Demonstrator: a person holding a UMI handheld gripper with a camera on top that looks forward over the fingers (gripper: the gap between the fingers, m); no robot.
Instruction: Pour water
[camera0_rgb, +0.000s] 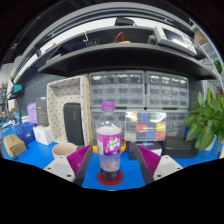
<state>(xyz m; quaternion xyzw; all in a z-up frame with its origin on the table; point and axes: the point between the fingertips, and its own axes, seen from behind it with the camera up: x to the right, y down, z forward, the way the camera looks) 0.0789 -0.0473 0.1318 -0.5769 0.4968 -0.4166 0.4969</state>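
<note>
Standing upright between the gripper (110, 165) fingers, a clear bottle (109, 146) with purple label and cap rests on the blue table (35, 155). Fingers spread wide, magenta pads (78, 158) flanking it with gaps, gripping nothing. Tan bowl (64, 150) just left; plant (208, 118) far right.

A clear bottle (110, 143) with a purple cap and a purple-and-white label stands on a red coaster (110, 178) on a blue table (30, 155). Magenta pads (78, 158) line the pale fingers at 5 and 7 o'clock. Green plant (207, 118) at 3 o'clock, tan cup (64, 150) at 8 o'clock.
</note>
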